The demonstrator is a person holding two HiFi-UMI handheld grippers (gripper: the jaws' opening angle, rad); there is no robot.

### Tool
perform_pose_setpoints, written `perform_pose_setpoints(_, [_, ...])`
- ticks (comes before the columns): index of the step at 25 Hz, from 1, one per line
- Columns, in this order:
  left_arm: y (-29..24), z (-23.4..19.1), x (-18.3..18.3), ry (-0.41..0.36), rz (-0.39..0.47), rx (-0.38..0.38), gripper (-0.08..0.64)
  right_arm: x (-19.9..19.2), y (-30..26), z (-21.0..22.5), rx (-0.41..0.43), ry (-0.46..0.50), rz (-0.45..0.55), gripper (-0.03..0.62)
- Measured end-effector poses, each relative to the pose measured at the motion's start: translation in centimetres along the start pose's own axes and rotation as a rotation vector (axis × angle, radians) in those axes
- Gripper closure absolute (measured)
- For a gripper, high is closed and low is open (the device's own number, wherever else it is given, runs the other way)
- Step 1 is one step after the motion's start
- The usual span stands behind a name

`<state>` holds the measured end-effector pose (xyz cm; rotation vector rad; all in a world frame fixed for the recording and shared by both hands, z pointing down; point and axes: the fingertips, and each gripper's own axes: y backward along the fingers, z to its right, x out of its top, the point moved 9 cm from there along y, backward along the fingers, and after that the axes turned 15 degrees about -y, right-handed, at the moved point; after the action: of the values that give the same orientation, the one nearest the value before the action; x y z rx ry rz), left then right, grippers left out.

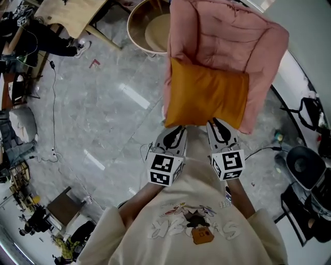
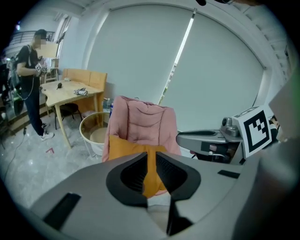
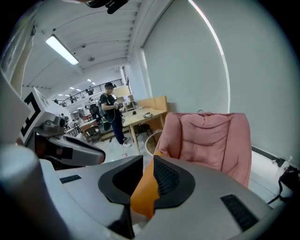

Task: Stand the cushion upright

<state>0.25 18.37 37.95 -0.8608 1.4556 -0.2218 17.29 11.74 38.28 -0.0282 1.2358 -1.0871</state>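
An orange cushion (image 1: 207, 98) lies across the seat of a pink padded chair (image 1: 227, 36), its near edge toward me. My left gripper (image 1: 176, 128) is shut on that edge near the left corner, and my right gripper (image 1: 218, 124) on the same edge to the right. In the left gripper view a fold of the orange cushion (image 2: 151, 161) is pinched between the dark pads (image 2: 171, 171). The right gripper view shows the cushion (image 3: 143, 192) clamped in the same way, with the pink chair (image 3: 211, 136) behind. Whether the cushion's far edge touches the chair back is hidden.
A round pale tub (image 1: 147, 28) stands just left of the chair. A wooden table (image 1: 72, 13) is further left, and a person (image 2: 30, 89) stands beside it. A black chair (image 1: 305, 165) and cables sit at the right on the grey marbled floor (image 1: 103, 114).
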Motion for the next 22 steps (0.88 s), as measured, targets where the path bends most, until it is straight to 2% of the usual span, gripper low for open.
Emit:
perform_pose_setpoints(1, [-0.3,-0.2,-0.1,0.021,-0.003,-0.006,0.502,0.2,-0.6,0.1,0.006,0.007,-0.01,0.521])
perform_pose_setpoints(3, [-0.8,-0.7,-0.4,0.07,-0.015,-0.012,0.476,0.8,-1.8,0.2,0.017,0.026,-0.039,0.514])
perform_pose_setpoints(8, [-2.8,-0.9,-2.4,0.214,-0.049,-0.012,0.445,1.2,-4.3,1.3,0.043,0.075,-0.121,0.491])
perform_pose_setpoints(16, [-5.4,0.0,-6.2,0.383,-0.096,0.02,0.362,0.8,-7.8,3.1,0.072,0.13,-0.193,0.471])
perform_pose_setpoints(19, [-6.6,0.4,-7.5,0.444,-0.128,0.043,0.353,1.0,-9.5,4.3,0.081,0.155,-0.217,0.466])
perform_pose_setpoints(22, [-7.6,0.4,-8.9,0.505,-0.153,0.058,0.298,0.8,-11.3,5.1,0.097,0.185,-0.247,0.455])
